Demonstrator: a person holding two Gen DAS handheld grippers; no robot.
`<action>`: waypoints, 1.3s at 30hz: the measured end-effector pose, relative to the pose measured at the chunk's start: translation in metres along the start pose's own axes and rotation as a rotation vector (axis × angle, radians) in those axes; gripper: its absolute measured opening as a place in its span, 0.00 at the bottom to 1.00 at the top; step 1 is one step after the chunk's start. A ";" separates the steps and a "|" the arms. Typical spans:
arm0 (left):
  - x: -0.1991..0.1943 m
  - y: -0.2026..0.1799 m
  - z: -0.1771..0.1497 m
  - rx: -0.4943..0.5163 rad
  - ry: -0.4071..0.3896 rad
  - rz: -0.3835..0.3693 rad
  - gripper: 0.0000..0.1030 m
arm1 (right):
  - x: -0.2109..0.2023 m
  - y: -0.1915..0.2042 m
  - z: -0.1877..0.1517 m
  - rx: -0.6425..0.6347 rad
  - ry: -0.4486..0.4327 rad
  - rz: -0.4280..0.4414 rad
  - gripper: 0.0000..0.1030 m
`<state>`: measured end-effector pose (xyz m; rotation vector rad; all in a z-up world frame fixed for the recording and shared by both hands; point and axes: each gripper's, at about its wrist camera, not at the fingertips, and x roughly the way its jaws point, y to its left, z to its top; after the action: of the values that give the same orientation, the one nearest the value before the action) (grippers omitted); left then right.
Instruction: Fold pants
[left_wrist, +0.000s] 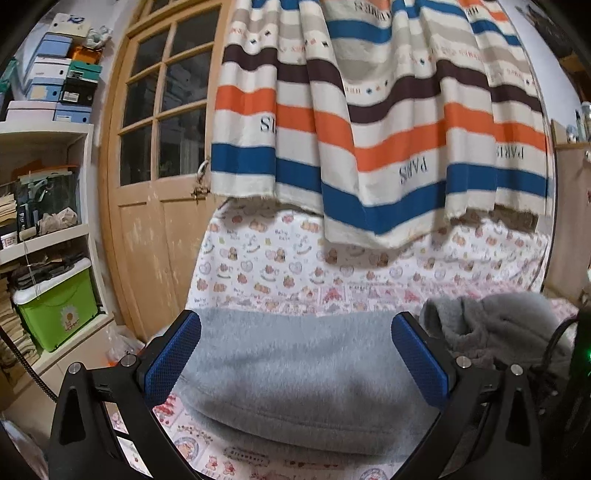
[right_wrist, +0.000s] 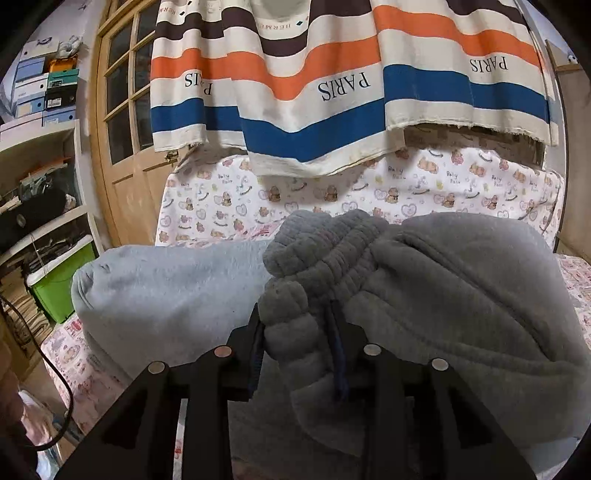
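On the bed (left_wrist: 258, 258), over its teddy-bear sheet, your grey fleece pants (right_wrist: 461, 288) lie partly folded: the paler, inside-out part stretches left and the darker waistband end is bunched to the right. Your right claw (right_wrist: 299, 332) is clenched on the gathered elastic waistband (right_wrist: 295, 295), pads pressing the roll. Your left claw (left_wrist: 295, 354) is released, its blue pads (left_wrist: 173, 362) straddling the pale folded edge without pinching it. To fold cleanly, I'd carry the waistband low and level over the pale half, and pin that edge with the left claw so it doesn't drag. On the shelf (left_wrist: 44, 236) at left, a green bin (left_wrist: 55, 314) sits under its white lid, contents hidden; shoeboxes (left_wrist: 55, 74) are stacked above, shut.
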<state>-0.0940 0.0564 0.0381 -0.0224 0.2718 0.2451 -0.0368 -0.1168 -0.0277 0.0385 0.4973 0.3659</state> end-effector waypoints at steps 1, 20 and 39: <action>0.002 0.000 -0.001 0.001 0.009 0.003 0.99 | 0.000 -0.002 0.000 0.017 0.008 0.020 0.35; 0.012 0.072 -0.023 -0.105 0.119 0.115 0.99 | -0.030 -0.001 0.024 0.034 0.040 0.066 0.58; 0.064 0.176 -0.076 -0.669 0.461 -0.053 0.68 | 0.029 -0.039 0.030 0.138 0.235 0.099 0.36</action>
<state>-0.0972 0.2381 -0.0506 -0.7542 0.6370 0.2677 0.0138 -0.1413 -0.0198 0.1553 0.7543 0.4353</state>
